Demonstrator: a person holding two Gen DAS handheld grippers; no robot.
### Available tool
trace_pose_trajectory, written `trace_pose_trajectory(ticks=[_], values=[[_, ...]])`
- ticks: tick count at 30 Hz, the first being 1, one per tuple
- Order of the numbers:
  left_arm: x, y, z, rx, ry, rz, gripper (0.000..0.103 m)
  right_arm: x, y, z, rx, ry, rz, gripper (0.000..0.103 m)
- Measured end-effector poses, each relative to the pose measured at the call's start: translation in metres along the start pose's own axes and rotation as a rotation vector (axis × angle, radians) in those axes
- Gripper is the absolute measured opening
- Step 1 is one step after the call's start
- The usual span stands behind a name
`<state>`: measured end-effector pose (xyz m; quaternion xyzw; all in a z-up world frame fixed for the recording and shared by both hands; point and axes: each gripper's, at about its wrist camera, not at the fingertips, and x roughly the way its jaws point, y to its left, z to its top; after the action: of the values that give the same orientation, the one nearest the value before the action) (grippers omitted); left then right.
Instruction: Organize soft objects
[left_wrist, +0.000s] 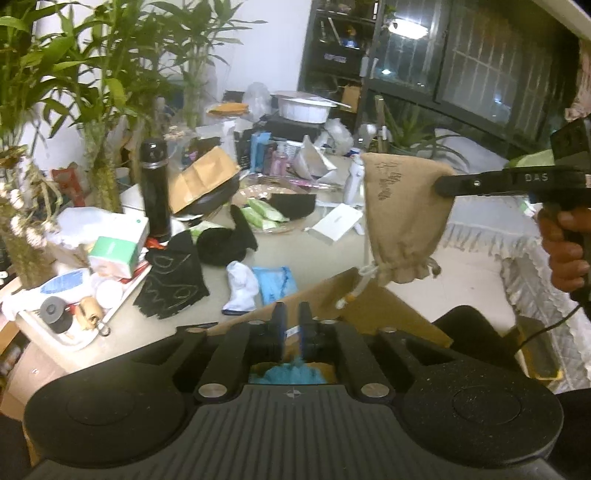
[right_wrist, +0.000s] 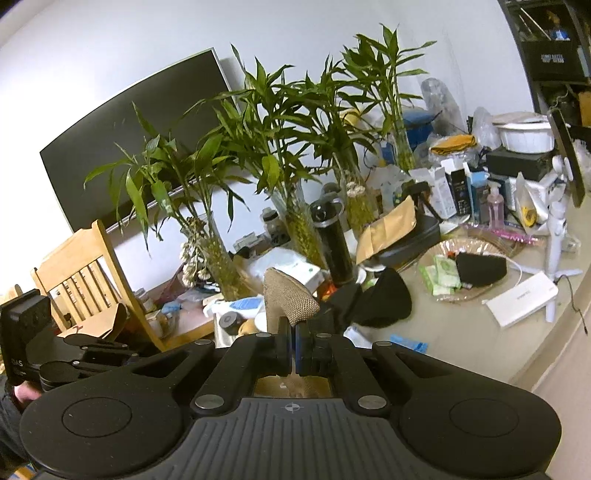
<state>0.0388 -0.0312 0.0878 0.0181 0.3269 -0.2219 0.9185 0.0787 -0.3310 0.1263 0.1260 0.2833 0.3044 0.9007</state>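
Note:
My right gripper (right_wrist: 292, 334) is shut on a tan burlap drawstring pouch (left_wrist: 404, 218), pinching its top corner (right_wrist: 290, 297). In the left wrist view the pouch hangs from the right gripper's fingers (left_wrist: 448, 184) above a cardboard box (left_wrist: 369, 295). My left gripper (left_wrist: 291, 314) sits over the box with its jaws a small gap apart and nothing between them. A blue fluffy cloth (left_wrist: 291, 374) lies in the box below it. On the table lie a white sock (left_wrist: 240, 288), a blue cloth (left_wrist: 275, 282), a black embroidered cloth (left_wrist: 171, 284) and a black hat (left_wrist: 221, 242).
The table (left_wrist: 325, 254) is cluttered: a black thermos (left_wrist: 157, 188), bamboo plants in vases (right_wrist: 295, 155), a tray of small items (left_wrist: 70, 314), a white box (left_wrist: 334, 223), a dish with green packets (right_wrist: 448, 275). A wooden chair (right_wrist: 85, 280) stands at left.

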Motion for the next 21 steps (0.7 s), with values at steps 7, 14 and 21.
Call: trace_pose_trajectory(ticks=[7, 14, 21], values=[[-0.011, -0.006, -0.014, 0.006, -0.021, 0.101, 0.056, -0.001, 0.004, -0.010, 0.024, 0.046, 0.018, 0.004], [-0.017, -0.008, -0.022, 0.010, -0.025, 0.114, 0.056, 0.017, 0.015, -0.014, 0.040, 0.241, -0.031, 0.008], [-0.015, -0.003, -0.026, -0.039, -0.007, 0.149, 0.057, 0.034, 0.021, -0.022, -0.033, 0.231, -0.147, 0.090]])
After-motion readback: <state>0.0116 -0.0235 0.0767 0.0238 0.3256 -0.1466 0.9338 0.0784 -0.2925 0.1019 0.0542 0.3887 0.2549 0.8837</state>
